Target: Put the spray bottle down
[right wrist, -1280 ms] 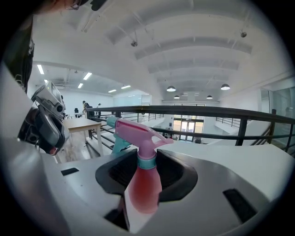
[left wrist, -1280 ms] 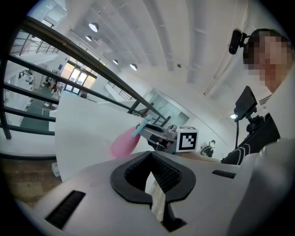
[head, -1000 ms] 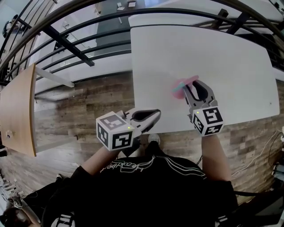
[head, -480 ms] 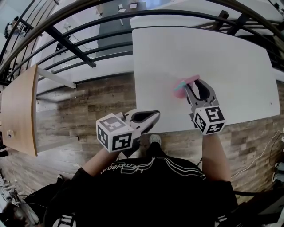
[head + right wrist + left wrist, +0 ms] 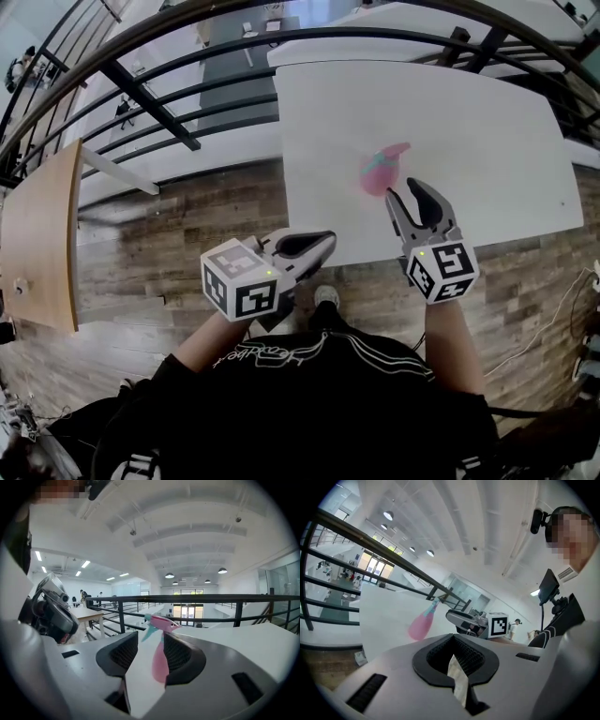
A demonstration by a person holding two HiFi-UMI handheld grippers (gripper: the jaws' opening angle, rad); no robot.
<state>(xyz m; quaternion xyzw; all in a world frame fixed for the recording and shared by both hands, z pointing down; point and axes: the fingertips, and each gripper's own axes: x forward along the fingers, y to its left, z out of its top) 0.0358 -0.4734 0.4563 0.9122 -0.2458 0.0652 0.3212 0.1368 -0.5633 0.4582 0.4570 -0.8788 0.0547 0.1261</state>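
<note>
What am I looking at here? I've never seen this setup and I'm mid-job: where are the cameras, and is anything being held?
There is no robot arm. A person holds a two-jaw tool in each hand. The wide picture comes from a camera on the person's head, looking steeply down. The other two come from cameras that ride on each tool and look along its jaws. On the white table stands one thing, a pink spray bottle, upright. The right tool has its jaws apart, with the bottle just ahead of them and not gripped. The left tool is by the table's near edge, jaws together. So the bottle is down.
</note>
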